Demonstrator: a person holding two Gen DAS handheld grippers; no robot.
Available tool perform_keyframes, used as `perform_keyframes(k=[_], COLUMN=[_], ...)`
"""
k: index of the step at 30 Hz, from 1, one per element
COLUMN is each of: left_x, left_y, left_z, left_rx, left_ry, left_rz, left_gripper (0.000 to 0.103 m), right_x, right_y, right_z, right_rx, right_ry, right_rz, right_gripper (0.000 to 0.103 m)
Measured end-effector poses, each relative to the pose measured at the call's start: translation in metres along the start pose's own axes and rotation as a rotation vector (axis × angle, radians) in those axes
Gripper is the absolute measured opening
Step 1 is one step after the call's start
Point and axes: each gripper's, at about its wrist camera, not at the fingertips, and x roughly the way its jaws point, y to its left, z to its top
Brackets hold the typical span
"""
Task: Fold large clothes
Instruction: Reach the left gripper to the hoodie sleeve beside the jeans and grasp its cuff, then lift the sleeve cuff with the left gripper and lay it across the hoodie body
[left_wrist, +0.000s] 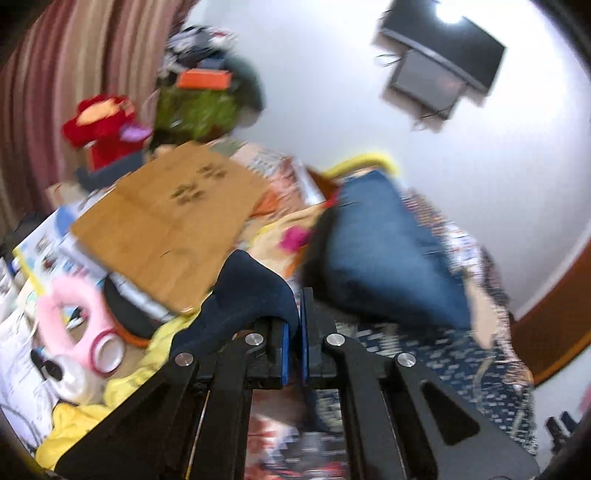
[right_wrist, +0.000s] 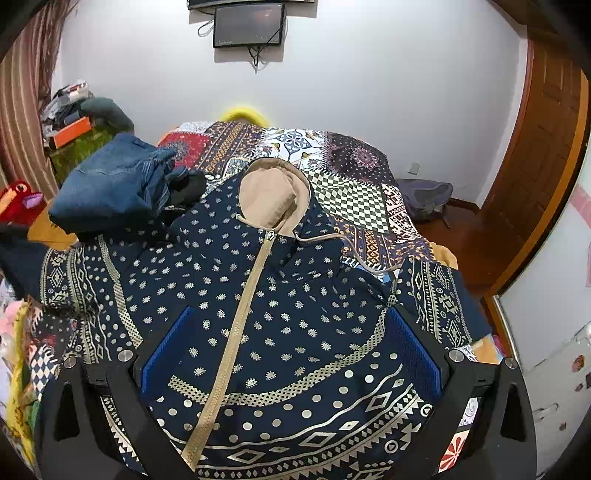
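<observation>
A navy hooded jacket (right_wrist: 280, 302) with silver dots, a beige zipper and a beige-lined hood lies spread front-up on the patterned bedspread (right_wrist: 354, 173). My right gripper (right_wrist: 291, 332) is open, its blue-padded fingers (right_wrist: 166, 350) hovering wide over the jacket's chest, holding nothing. My left gripper (left_wrist: 294, 325) is shut on a fold of plain navy fabric (left_wrist: 243, 295), likely the jacket's sleeve, which drapes over its left finger. The left wrist view is motion-blurred.
Folded blue jeans (right_wrist: 110, 184) lie on the bed's left side, also in the left wrist view (left_wrist: 388, 251). Left of the bed is clutter: a cardboard sheet (left_wrist: 166, 221), red plush toy (left_wrist: 99, 125), pink ring (left_wrist: 70, 314), yellow cloth (left_wrist: 92, 413). A monitor (right_wrist: 249, 24) hangs on the wall; a wooden door (right_wrist: 535, 166) is at right.
</observation>
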Motion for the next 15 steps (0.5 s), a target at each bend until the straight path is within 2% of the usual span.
perform_keyframes(k=[6,12,15], left_x=[-0.018,-0.022,-0.017], left_y=[-0.087,-0.182,-0.227], left_z=[0.013,0.009,0.0], left_rx=[0.118,0.252,0.309], left_ry=[-0.043,-0.047,-0.023], left_rz=[-0.163,-0.295,-0.365], left_gripper=[0.003,0.003,0.003], right_x=[-0.004,-0.01,-0.012], right_y=[-0.015,-0.037,-0.048], right_z=[0.002,0.002,0.001], right_rx=[0.013,0.061,0.078], right_ry=[-0.028,-0.052,-0.058], right_rz=[0.025,0.055,0.056], right_gripper=[0.101,0.101,0.101])
